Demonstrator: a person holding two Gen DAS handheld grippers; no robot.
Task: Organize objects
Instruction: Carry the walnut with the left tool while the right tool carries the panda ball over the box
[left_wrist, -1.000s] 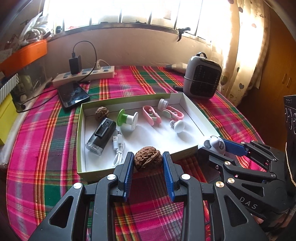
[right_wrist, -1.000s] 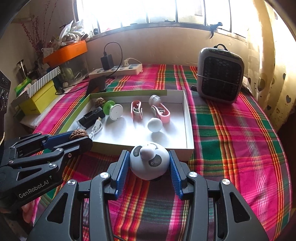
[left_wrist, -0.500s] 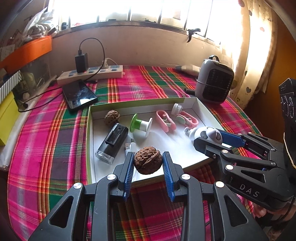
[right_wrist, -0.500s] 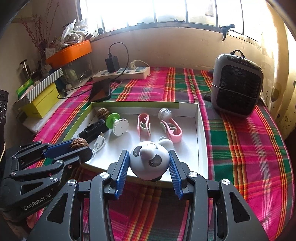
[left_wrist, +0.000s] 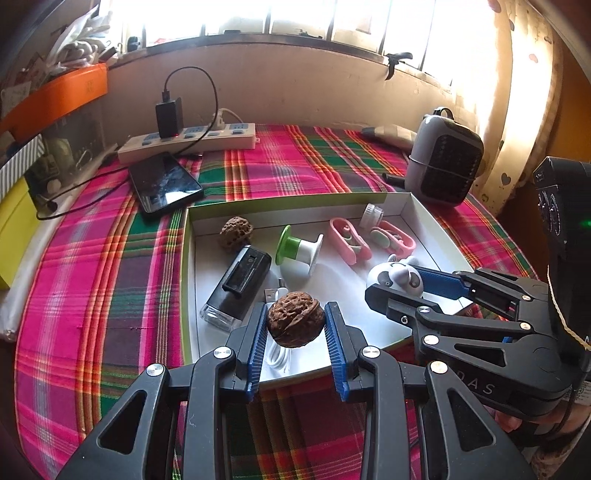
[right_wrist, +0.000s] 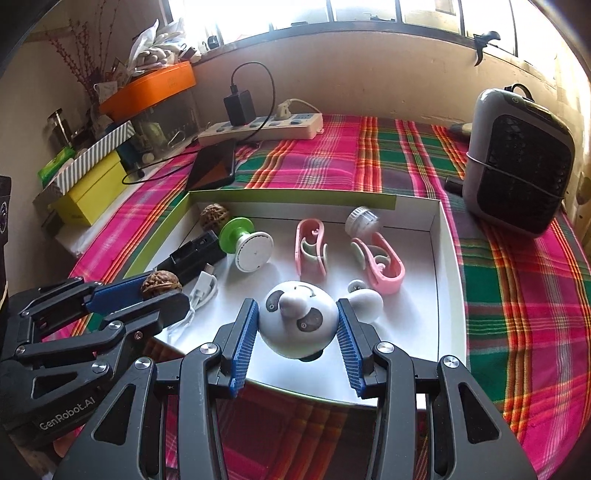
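Over the tray (left_wrist: 424, 206): left claw (left_wrist: 295, 325) clamped on walnut (left_wrist: 295, 323), right claw (right_wrist: 298, 325) on panda toy (right_wrist: 297, 325).

Bright daylight floods through a barred window (left_wrist: 295, 18) above a beige wall (right_wrist: 369, 70), beside a heart-patterned curtain (left_wrist: 524, 85).

The left claw (left_wrist: 295, 325) grips a walnut (left_wrist: 295, 318) over the near edge of the white tray (left_wrist: 424, 214) (another walnut (left_wrist: 235, 233) lies at its far-left corner).
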